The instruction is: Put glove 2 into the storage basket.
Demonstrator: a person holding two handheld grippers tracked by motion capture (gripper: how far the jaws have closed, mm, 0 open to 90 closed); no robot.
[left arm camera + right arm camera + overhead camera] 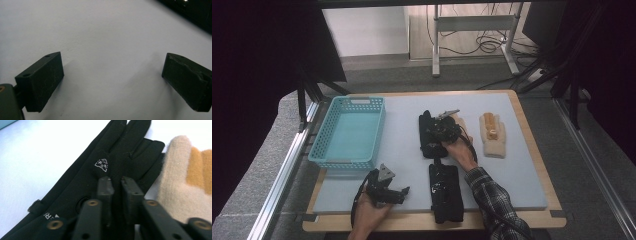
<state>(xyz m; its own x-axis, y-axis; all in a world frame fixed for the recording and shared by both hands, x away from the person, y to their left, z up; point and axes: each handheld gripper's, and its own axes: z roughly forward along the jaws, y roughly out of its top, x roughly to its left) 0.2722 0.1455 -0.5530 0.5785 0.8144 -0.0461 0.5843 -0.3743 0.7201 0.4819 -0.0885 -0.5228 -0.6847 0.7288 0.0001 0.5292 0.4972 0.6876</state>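
Sitting on a wood-edged table [532, 150] with a pale grey mat, the turquoise plastic basket [348, 131] was far left. The right claw [117, 181] pinched a black fabric glove [82, 180] mid-mat; the left claw [112, 75] was spread wide over bare mat. Cables [487, 42] littered the floor behind.

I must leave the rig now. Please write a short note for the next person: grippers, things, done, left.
Left gripper: jaws open, nothing between them, low over the mat near the front.
Right gripper: jaws nearly closed on the far black glove, seemingly pinching its fabric.
Near black glove lies at the front; two beige gloves at the right.
Blue basket empty.
Nothing binned yet; all gloves probably remain.
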